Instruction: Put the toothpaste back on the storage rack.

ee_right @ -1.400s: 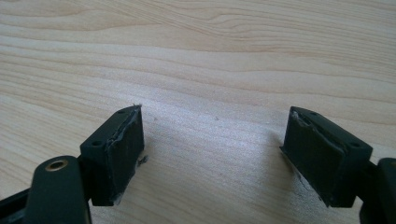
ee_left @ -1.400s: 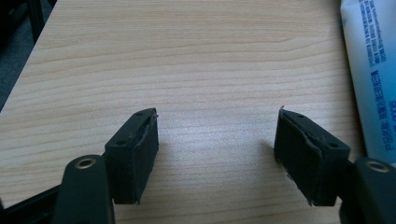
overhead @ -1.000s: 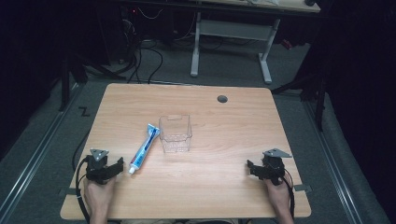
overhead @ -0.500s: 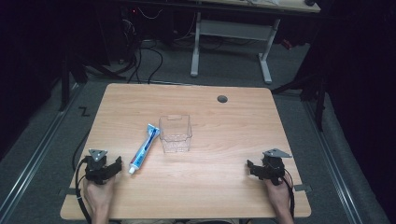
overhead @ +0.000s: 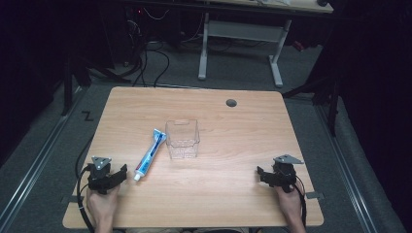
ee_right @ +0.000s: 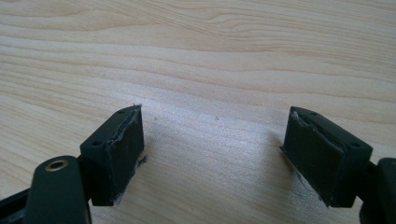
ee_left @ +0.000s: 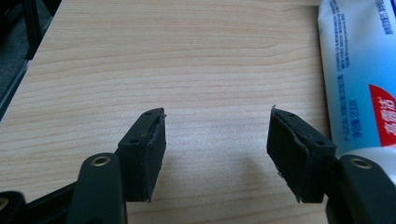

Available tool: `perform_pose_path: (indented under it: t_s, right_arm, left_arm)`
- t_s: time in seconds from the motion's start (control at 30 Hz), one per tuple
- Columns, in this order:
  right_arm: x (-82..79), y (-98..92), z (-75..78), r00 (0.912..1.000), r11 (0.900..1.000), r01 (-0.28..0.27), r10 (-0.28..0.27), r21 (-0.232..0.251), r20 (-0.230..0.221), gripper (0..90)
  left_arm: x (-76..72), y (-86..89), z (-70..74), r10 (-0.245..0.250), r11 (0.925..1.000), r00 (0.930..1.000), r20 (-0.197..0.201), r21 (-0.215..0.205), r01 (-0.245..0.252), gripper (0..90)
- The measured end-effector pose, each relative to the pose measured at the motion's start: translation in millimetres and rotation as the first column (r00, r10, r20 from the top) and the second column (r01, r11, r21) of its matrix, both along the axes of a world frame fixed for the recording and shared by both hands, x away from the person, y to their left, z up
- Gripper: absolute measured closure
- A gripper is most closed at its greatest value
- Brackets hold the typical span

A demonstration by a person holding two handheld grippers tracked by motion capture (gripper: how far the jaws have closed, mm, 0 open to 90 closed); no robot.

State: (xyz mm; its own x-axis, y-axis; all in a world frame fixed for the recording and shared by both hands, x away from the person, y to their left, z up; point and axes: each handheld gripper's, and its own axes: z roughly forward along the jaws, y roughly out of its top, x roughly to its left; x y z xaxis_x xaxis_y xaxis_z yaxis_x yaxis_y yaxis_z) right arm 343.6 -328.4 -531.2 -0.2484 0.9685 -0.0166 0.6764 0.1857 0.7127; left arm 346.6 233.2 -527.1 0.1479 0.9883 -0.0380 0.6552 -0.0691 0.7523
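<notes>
2 grippers low on the table. Left gripper jaws apart, just been narrowing, nothing between; toothpaste tube lies just right of it, beside clear bin. Right gripper jaws apart, empty.

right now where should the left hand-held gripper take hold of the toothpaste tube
Probably across the flat middle of the toothpaste tube, coming down from above with jaws spanning its narrow width. It lies flat on the table, cap end nearest the open left hand-held gripper, leaving both long edges free.
</notes>
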Motion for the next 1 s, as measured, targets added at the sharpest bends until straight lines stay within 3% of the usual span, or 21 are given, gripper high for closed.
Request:
perform_pose_path:
  t_s: [0.6, 1.0]
  right_arm:
    - [-0.1, 0.0, -0.1, 1.0000, 1.000, 0.000, 0.000, 0.001, 0.001, 20.1]
    - [-0.3, -0.1, -0.1, 1.0000, 1.000, -0.005, 0.005, -0.001, 0.002, 19.9]
  left_arm:
    - [-19.8, -12.5, 8.7, -0.043, 0.9986, 0.9990, -0.009, 0.031, 0.043, 37.4]
    - [-31.3, -20.8, 27.2, -0.074, 0.9968, 0.9971, 0.018, 0.031, 0.073, 36.5]
